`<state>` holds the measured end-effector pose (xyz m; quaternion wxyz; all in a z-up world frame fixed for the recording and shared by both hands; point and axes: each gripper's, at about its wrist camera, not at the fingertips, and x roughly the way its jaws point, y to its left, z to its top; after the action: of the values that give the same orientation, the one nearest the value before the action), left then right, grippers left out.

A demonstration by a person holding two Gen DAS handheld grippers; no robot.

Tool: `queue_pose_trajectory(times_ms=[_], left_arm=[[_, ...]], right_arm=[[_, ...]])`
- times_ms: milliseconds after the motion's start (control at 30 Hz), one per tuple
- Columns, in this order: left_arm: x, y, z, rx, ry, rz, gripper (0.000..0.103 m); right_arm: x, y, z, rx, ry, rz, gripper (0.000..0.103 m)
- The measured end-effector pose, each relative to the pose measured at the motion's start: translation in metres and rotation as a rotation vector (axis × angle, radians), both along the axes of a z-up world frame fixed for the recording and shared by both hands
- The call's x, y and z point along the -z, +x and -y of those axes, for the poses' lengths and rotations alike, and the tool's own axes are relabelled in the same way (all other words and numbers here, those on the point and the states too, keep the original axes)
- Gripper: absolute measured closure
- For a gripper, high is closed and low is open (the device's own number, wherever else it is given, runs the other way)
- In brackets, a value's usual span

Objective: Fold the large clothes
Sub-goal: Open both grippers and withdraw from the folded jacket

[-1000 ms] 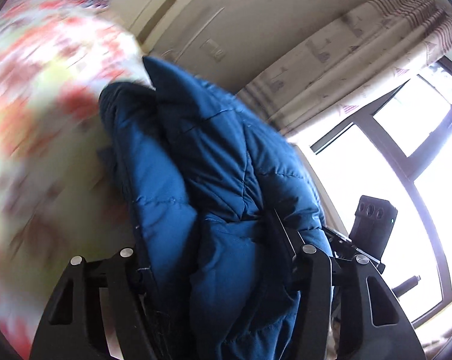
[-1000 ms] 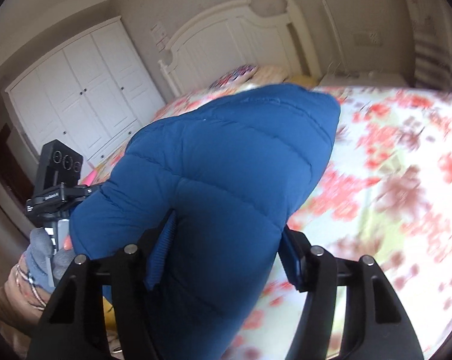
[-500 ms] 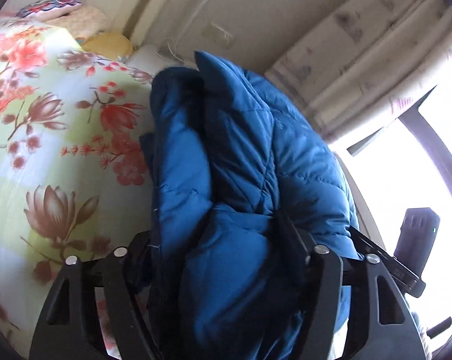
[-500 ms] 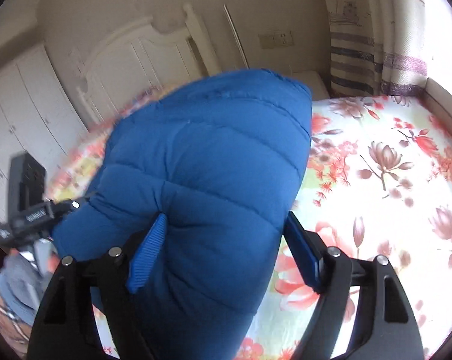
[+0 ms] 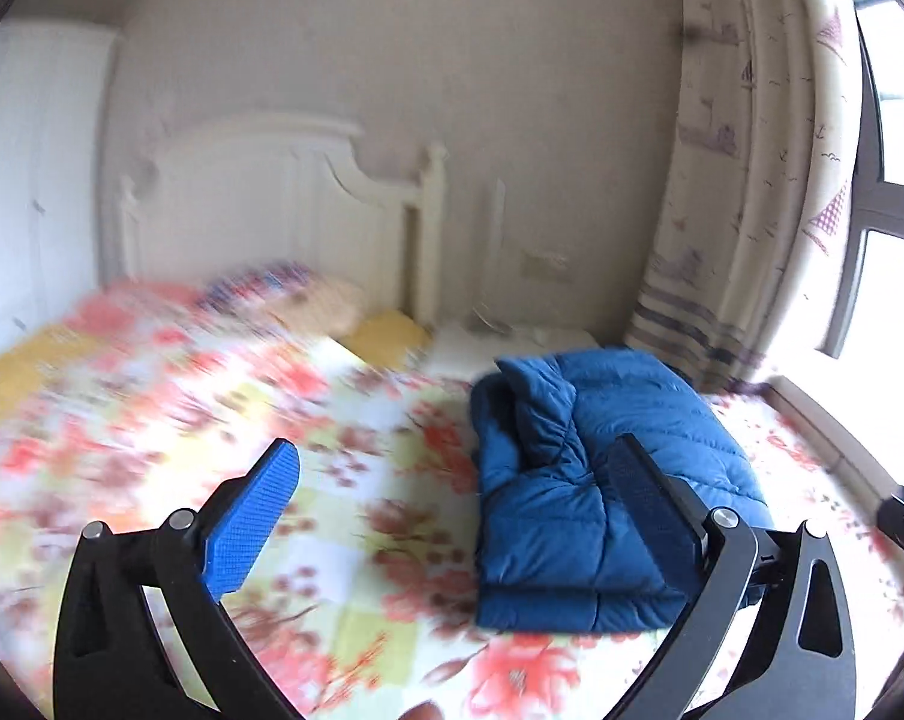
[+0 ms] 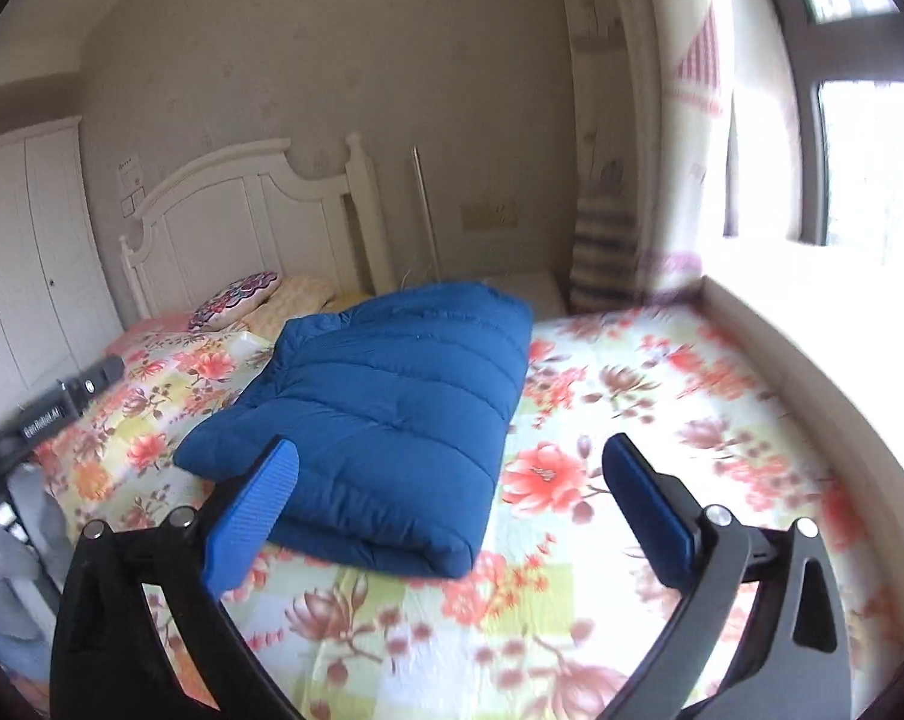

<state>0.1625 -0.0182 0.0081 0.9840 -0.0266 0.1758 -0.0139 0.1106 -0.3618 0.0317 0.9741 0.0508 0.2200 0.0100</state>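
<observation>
Jacket (image 6: 386, 414) folded, lying on bed (image 6: 631, 420), 11 o'clock from right gripper (image 6: 452, 498). Both grippers, left (image 5: 452, 498) too, just opened wide, nothing between jaws. Puffy, soft, light, probably slippery; I'd pinch thick folded edge, not smooth top.

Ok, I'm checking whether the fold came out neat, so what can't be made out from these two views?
- Blue jacket, right wrist view: its near left corner sits behind the left finger pad.
- Blue jacket, left wrist view: its right edge is behind the right finger pad.
- Floral bedspread and pillows, left wrist view: smeared by motion blur.
- The jacket's underside: against the bedspread in both views.
</observation>
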Motion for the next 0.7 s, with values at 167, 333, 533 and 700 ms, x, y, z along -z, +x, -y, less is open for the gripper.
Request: queue_pose_trajectory(times_ms=[167,333,533,700], left_arm=[[0.002,-0.060,0.011,-0.058,0.093,-0.001,0.004],[0.025,-0.095,0.016,0.014,0.099,-0.041,0.004],[0.049,-0.111,0.033,0.110,0.128,-0.058,0.004],[0.054,-0.113,0.035,0.116,0.137,-0.057,0.004]], right_arm=[[0.007,-0.056,-0.032,0.023,-0.084,0.000,0.002],[0.032,-0.082,-0.050,0.061,-0.170,-0.022,0.002],[0.035,-0.082,-0.066,0.067,-0.194,0.006,0.002],[0.037,-0.083,-0.073,0.075,-0.222,0.012,0.002]])
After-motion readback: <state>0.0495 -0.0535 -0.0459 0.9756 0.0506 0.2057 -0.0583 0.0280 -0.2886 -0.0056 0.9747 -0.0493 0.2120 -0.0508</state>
